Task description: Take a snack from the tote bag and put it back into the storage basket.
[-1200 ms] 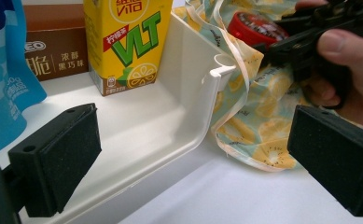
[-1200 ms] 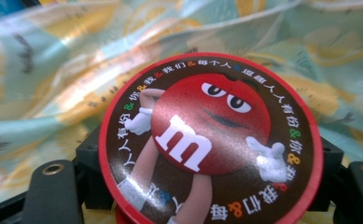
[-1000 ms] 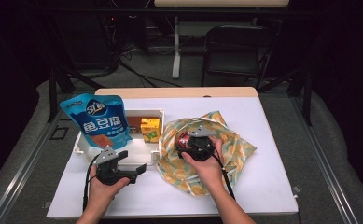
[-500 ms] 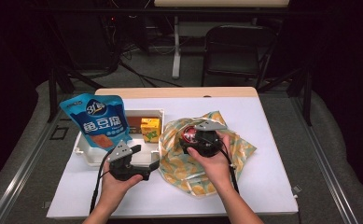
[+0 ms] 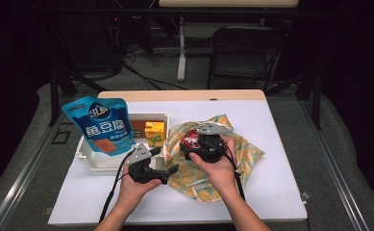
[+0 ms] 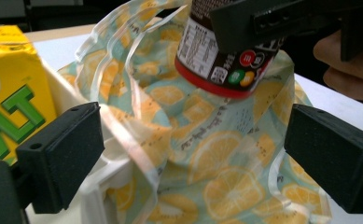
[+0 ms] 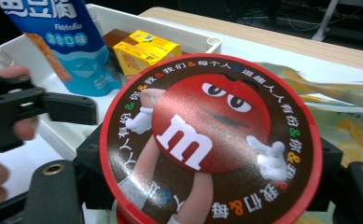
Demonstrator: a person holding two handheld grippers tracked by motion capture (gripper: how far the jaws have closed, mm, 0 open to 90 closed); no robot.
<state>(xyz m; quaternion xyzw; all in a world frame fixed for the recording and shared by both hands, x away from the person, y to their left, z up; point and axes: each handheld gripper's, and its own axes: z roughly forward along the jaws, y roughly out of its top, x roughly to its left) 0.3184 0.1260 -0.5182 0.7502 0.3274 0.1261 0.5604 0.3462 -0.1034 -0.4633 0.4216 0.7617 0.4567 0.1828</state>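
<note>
The right claw (image 5: 201, 144) is clamping the candy tub (image 7: 211, 140) above the lemon-print bag (image 5: 213, 166); the left claw (image 5: 171, 169), jaws apart, is nearing the bag's mouth; bagging is not yet done.

Table (image 5: 271, 144): white top, wooden strip along far edge, light-coloured throughout. White tray (image 5: 94, 161) rests on left half of table. Lemon-print bag (image 5: 244, 156) lies directly on table right of tray, touching tray's near right corner, crumpled, mouth raised toward tray. Bare white surface on right side and along near edge.
</note>
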